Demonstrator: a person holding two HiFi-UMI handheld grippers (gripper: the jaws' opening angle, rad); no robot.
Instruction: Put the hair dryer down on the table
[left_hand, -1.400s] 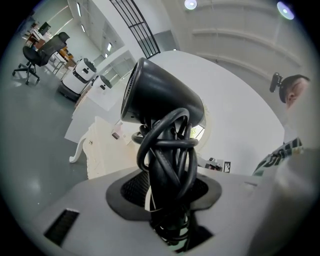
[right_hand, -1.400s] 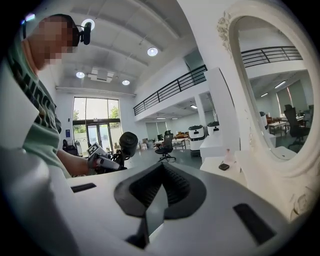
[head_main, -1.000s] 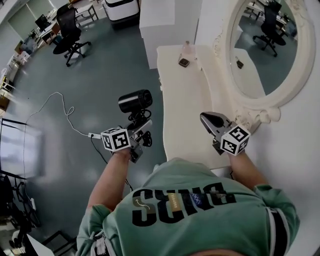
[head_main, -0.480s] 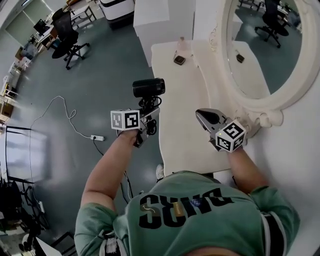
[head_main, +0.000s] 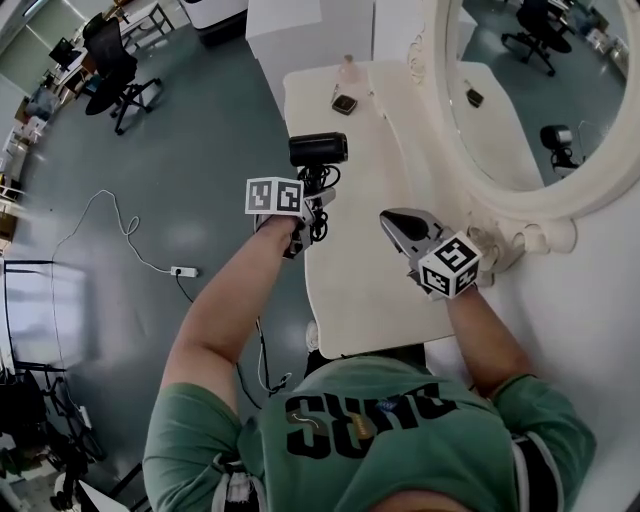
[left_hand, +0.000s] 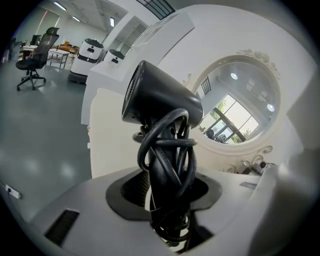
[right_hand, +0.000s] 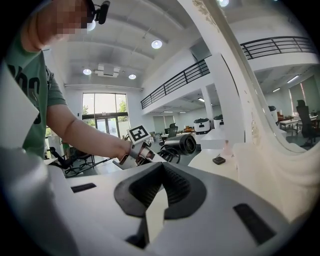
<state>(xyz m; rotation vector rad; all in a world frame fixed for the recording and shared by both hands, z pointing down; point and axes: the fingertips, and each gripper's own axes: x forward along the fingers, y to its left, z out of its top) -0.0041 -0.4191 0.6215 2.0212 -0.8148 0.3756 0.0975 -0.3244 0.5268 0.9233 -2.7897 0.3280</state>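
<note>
While my left arm stretches forward, my left claw (head_main: 316, 198) pinches the hair dryer (head_main: 318, 150) by its cord-wrapped handle, barrel just beyond the tips over the table (head_main: 370, 280) edge. Rightward, my right claw (head_main: 398, 224) hovers, pressed together, empty.

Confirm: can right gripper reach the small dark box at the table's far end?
Probably yes: right gripper is empty, the table between it and the small dark box is bare, the hair dryer off to the left.
</note>
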